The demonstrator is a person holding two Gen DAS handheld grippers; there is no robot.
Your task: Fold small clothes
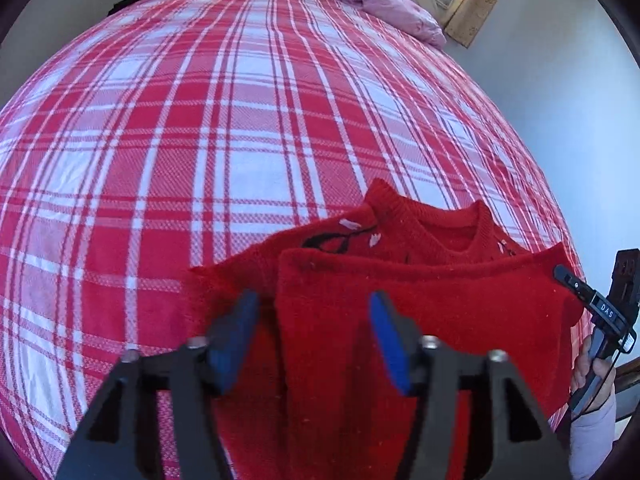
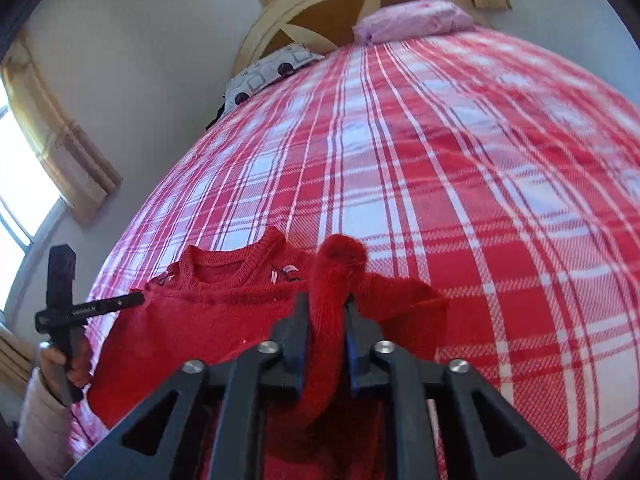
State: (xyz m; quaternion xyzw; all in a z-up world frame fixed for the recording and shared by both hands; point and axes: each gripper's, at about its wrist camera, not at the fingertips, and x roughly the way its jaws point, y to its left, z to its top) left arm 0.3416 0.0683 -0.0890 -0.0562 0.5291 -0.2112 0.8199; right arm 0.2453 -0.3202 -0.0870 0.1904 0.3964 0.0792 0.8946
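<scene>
1. Left gripper (image 1: 314, 328) stood released, jaws apart over the folded edge of the red sweater (image 1: 420, 312), its pads clear of the knit.
2. Right gripper (image 2: 328, 336) had a bunched roll of the knit between its pads (apparently a sleeve); whether they pressed it I could not tell.
3. To do this fold well, I judged, both should let go low and smooth the flap flat.
4. Lying at the near edge of the plaid bed (image 1: 240, 120), the sweater pointed its collar toward the pillows, long axis running along the bed.
</scene>
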